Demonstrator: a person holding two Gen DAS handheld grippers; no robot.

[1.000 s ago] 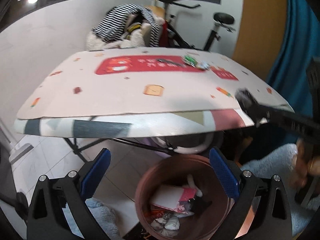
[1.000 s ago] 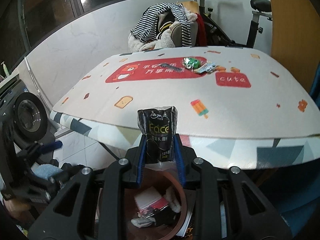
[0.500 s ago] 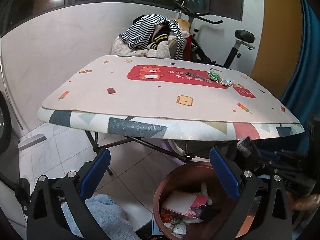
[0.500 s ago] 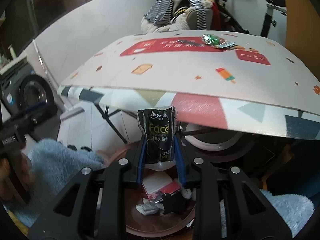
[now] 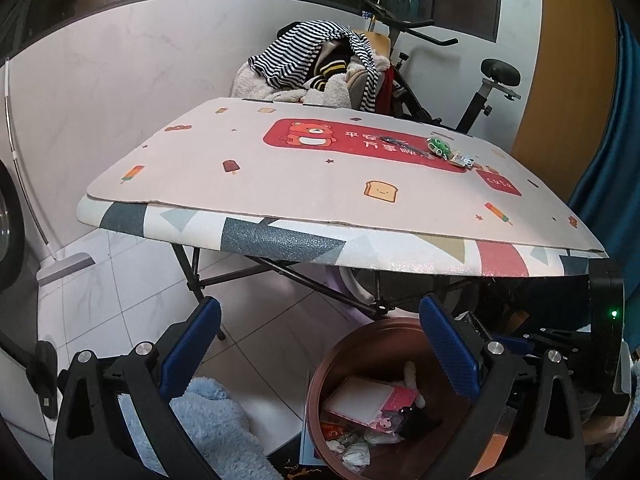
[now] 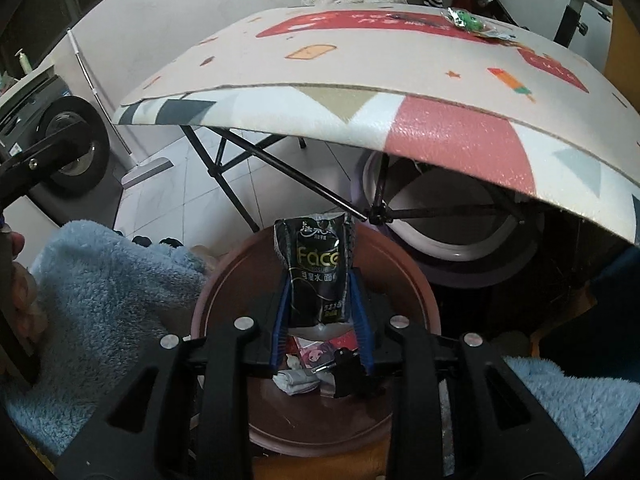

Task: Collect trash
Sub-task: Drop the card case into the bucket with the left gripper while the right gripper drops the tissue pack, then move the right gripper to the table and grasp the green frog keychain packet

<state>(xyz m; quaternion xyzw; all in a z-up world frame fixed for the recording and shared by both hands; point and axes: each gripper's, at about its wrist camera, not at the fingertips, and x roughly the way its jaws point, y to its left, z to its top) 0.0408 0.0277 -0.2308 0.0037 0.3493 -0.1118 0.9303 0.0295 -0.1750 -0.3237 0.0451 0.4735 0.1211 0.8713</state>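
Below the table edge, left wrist view:
Left gripper (image 5: pixel 316 340): its blue pads stand wide apart with nothing between them; it hangs idle beside the bin, likely so the other hand has room.
Bin (image 5: pixel 352 336): brown and round, on the floor just under the table (image 5: pixel 280 240); already holds paper and packets, placed where trash can drop straight in.
Remaining trash: green wrappers (image 5: pixel 440 146) lie on the far side of the tabletop, not yet collected.

Over the bin, right wrist view:
Right gripper (image 6: pixel 320 312): its jaws have just been opening; the black tissue packet (image 6: pixel 314 272) is between the pads and looks hardly pressed.
Packet's place: upright, directly above the bin's (image 6: pixel 416 280) mouth, apparently held there to be let fall inside.
Blue fleece (image 6: pixel 100 300): the person's clothing, close on either side of the bin.
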